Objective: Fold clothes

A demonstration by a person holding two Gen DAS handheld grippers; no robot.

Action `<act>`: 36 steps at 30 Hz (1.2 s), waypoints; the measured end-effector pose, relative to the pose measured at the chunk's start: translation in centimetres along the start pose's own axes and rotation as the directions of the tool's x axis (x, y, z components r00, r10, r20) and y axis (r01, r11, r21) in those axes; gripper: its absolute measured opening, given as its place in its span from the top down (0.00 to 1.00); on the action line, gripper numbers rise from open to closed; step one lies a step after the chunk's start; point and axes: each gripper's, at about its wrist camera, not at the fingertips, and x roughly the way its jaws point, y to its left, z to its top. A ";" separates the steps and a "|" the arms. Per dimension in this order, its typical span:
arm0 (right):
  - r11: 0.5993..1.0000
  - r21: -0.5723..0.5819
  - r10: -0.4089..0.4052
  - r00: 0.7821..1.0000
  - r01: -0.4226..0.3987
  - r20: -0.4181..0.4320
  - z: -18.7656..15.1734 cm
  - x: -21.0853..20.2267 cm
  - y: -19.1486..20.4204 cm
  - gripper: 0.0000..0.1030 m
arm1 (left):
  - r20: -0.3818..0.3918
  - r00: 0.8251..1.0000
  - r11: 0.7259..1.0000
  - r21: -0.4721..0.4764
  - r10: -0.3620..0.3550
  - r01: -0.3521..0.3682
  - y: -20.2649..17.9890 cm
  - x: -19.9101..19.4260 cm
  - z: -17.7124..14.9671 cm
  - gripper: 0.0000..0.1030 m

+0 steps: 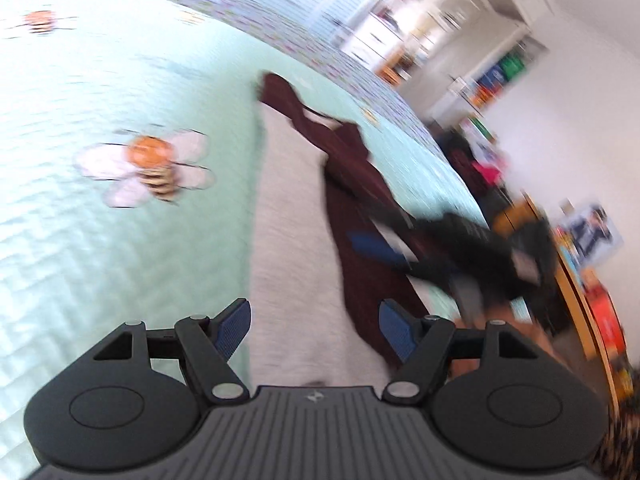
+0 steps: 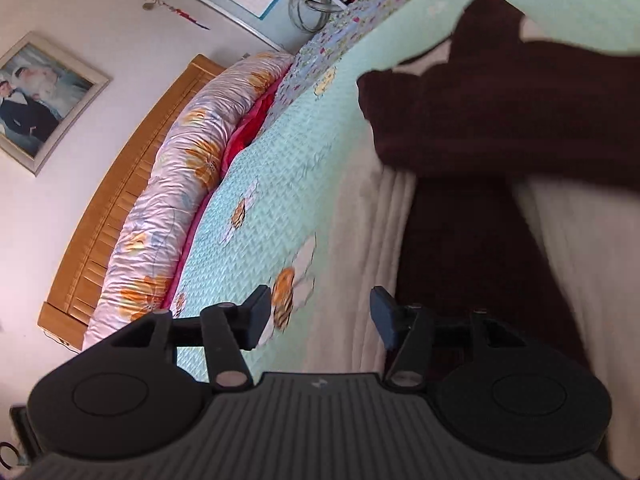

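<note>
Both the left gripper (image 1: 314,330) and the right gripper (image 2: 320,318) hang open and empty above a grey-and-maroon garment (image 1: 288,216); next, probably regrasping an edge ahead.

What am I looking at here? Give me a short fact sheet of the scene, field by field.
Setting: a bed with a mint bedspread patterned with bees
Clothing: a garment in grey and dark maroon lying on the bedspread
Left claw: open, nothing between its pads, above the garment
Right claw: open, empty, near the garment's edge
Bedhead: rolled floral quilt against a wooden headboard
Wall: framed photo
</note>
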 end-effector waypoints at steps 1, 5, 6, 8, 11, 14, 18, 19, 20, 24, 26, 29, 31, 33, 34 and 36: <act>1.000 0.007 0.000 1.000 0.000 -0.012 -1.2 -0.5 0.2 0.42 | 0.015 1.000 1.000 -0.024 0.018 -0.017 0.4 -0.6 0.1 0.28; 0.999 0.032 -0.017 0.997 0.019 -0.076 -6.1 -1.6 0.7 0.42 | 0.034 0.997 0.994 -0.086 0.064 -0.061 0.8 -2.1 -0.1 0.28; 0.999 0.039 -0.020 0.996 0.024 -0.089 -7.0 -1.6 0.7 0.42 | 0.034 0.997 0.993 -0.100 0.072 -0.068 0.9 -2.3 -0.2 0.28; 0.999 0.038 -0.028 0.994 0.033 -0.109 -8.5 -1.1 1.0 0.42 | 0.026 0.996 0.990 -0.122 0.080 -0.076 0.8 -2.5 -0.5 0.28; 0.998 0.002 -0.057 0.992 0.058 -0.112 -9.6 -0.1 1.9 0.40 | 0.018 0.996 0.987 -0.138 0.091 -0.088 0.4 -2.7 -0.9 0.28; 0.998 -0.016 -0.068 0.991 0.066 -0.112 -10.0 0.3 2.8 0.42 | 0.008 0.994 0.986 -0.125 0.108 -0.106 -0.5 -2.6 -1.2 0.28; 0.998 -0.046 -0.058 0.987 0.051 -0.147 -10.7 0.3 3.2 0.79 | -0.002 0.993 0.987 -0.113 0.116 -0.115 -1.4 -2.1 -1.5 0.28; 0.998 -0.046 -0.057 0.987 0.050 -0.152 -10.9 0.3 3.1 0.80 | -0.006 0.993 0.987 -0.111 0.116 -0.116 -1.6 -2.1 -1.6 0.28; 0.998 -0.046 -0.053 0.987 0.046 -0.153 -11.0 0.3 2.9 0.82 | -0.008 0.993 0.987 -0.110 0.116 -0.116 -1.7 -2.0 -1.6 0.28; 0.992 0.100 0.082 0.990 -0.071 -0.115 -10.3 -1.3 1.5 0.86 | -0.011 0.994 0.988 -0.108 0.112 -0.112 -2.1 -2.1 -1.8 0.28; 0.978 0.155 0.151 0.986 -0.139 -0.071 -9.2 -3.1 1.1 0.86 | -0.007 0.994 0.989 -0.104 0.109 -0.109 -2.3 -2.3 -1.8 0.28; 0.984 0.121 0.138 0.988 -0.129 -0.069 -7.8 -4.7 0.8 0.86 | -0.005 0.995 0.991 -0.089 0.098 -0.099 -2.7 -1.8 -1.7 0.28; 0.999 0.031 0.017 0.994 -0.014 -0.111 -7.7 -4.5 0.6 0.86 | -0.019 0.995 0.992 -0.083 0.094 -0.095 -3.0 -0.9 -1.7 0.28; 0.999 0.012 -0.051 0.989 0.053 -0.136 -8.2 -4.0 -0.3 0.86 | -0.032 0.996 0.993 -0.086 0.080 -0.083 -3.4 0.0 -1.7 0.28; 0.998 0.029 -0.055 0.989 0.059 -0.139 -8.5 -3.9 -0.8 0.86 | -0.033 0.997 0.993 -0.092 0.065 -0.068 -3.5 0.3 -1.7 0.28; 0.997 0.062 -0.040 0.991 0.048 -0.129 -8.9 -3.8 -1.3 0.86 | -0.034 0.999 0.994 -0.105 0.035 -0.038 -3.8 1.0 -1.6 0.28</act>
